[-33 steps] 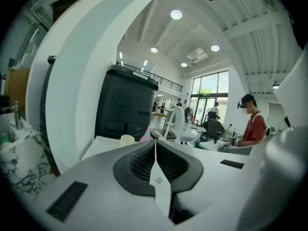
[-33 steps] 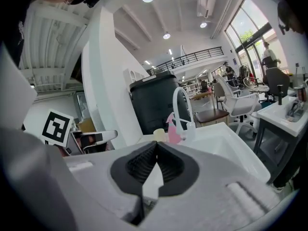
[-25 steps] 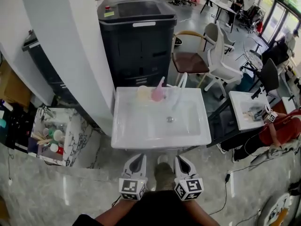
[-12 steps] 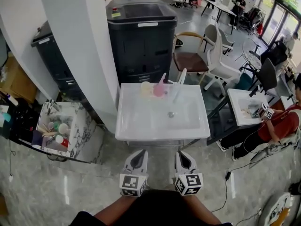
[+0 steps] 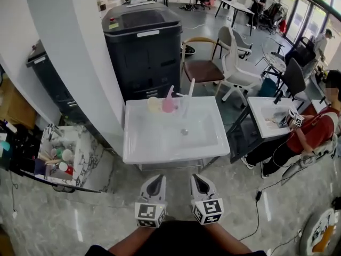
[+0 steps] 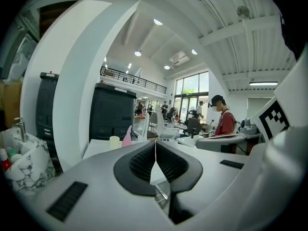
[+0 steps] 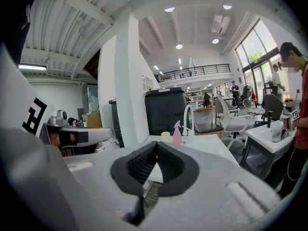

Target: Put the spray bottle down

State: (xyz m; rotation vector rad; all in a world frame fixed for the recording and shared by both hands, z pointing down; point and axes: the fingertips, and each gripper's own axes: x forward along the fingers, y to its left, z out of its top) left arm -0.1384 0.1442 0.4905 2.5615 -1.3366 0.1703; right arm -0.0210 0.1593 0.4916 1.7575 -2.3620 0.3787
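Pink spray bottle stands upright at the sink rear rim.

No writing legible. On the black cabinet: white strip and yellow sticker, print too small to read. The cubes on left gripper and right gripper — black-and-white square patterns only, no letters.

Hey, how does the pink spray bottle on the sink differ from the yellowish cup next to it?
Colour: the spray bottle is pink, the cup pale yellow. Height: the spray bottle is taller, with a nozzle on top; the cup is short. Place: in the head view the cup stands left of the spray bottle. Both stand upright on the back ledge of the white sink.
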